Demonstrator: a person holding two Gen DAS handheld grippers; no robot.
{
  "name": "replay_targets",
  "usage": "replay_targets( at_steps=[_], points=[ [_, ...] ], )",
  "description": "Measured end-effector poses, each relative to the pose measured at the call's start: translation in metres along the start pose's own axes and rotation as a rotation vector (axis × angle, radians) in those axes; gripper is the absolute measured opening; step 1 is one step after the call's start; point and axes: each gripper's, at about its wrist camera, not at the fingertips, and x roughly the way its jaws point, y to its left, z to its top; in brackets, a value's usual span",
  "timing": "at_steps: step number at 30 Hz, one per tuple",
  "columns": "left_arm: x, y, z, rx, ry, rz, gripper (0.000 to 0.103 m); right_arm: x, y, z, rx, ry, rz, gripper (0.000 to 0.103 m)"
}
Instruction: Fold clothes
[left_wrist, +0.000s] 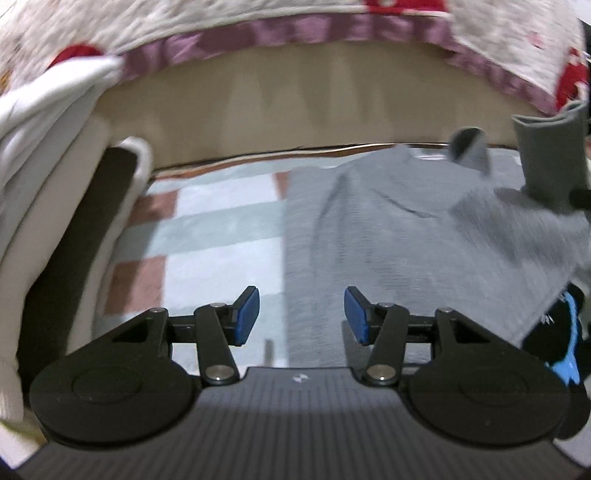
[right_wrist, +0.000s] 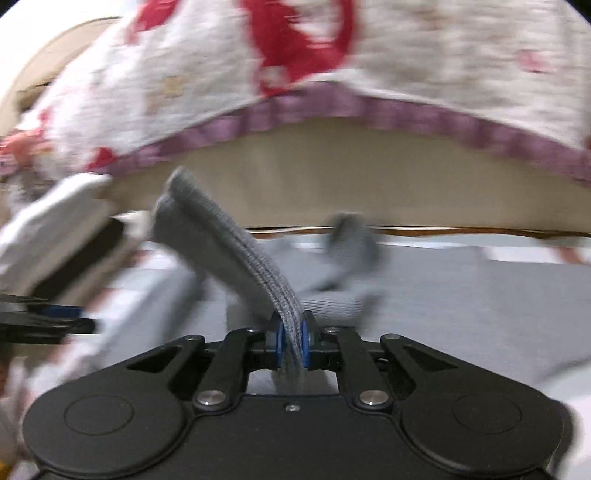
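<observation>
One grey knitted garment (left_wrist: 388, 236) is being seen, lying spread on a checked rug (left_wrist: 221, 229) below a floral bedcover (right_wrist: 406, 74). Its ribbed edge (right_wrist: 236, 254) is being pinched upward by the right gripper (right_wrist: 291, 341), clamped tight. The left gripper (left_wrist: 301, 315) is being held wide apart, empty, above the garment's edge.

No text reads clearly; the black garment (left_wrist: 554, 332) print seems illegible.
</observation>
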Motion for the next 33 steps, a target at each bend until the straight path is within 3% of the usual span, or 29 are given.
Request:
replay_targets(
  at_steps=[4,6,8,11,14,17,20,22,23,24,25,33],
  points=[
    [0.005,-0.018,-0.001,0.077,-0.007,-0.047,0.052,0.000,-0.050,-0.019,0.113,0.109,-0.151,0.011],
    [0.014,-0.028,-0.002,0.109,0.013,-0.050,0.052,0.007,-0.075,-0.033,0.218,0.201,-0.165,0.014],
    [0.022,-0.034,-0.002,0.119,0.031,-0.048,0.052,0.018,-0.096,-0.044,0.308,0.285,-0.150,0.023],
    [0.033,-0.039,0.002,0.090,0.049,-0.058,0.052,0.025,-0.116,-0.049,0.384,0.304,-0.102,0.027],
    [0.045,-0.043,0.012,0.051,0.056,-0.073,0.056,0.029,-0.128,-0.045,0.420,0.254,-0.083,0.048],
    [0.061,-0.051,0.030,0.030,0.049,-0.091,0.060,0.033,-0.146,-0.047,0.488,0.216,-0.078,0.048],
    [0.089,-0.064,0.048,0.084,0.095,-0.111,0.067,0.039,-0.159,-0.051,0.513,0.192,-0.052,0.047],
    [0.109,-0.071,0.054,0.109,0.135,-0.068,0.066,0.040,-0.158,-0.050,0.497,0.187,-0.024,0.035],
    [0.111,-0.073,0.056,0.135,0.126,-0.059,0.055,0.041,-0.158,-0.050,0.485,0.187,-0.009,0.021],
    [0.113,-0.075,0.057,0.161,0.117,-0.049,0.023,0.041,-0.157,-0.049,0.474,0.186,0.006,0.018],
    [0.115,-0.077,0.058,0.186,0.107,-0.039,0.007,0.041,-0.155,-0.049,0.461,0.182,0.023,0.016],
    [0.044,-0.044,0.045,0.176,-0.065,0.141,0.007,0.040,-0.116,-0.036,0.321,0.086,0.199,0.013]
  ],
)
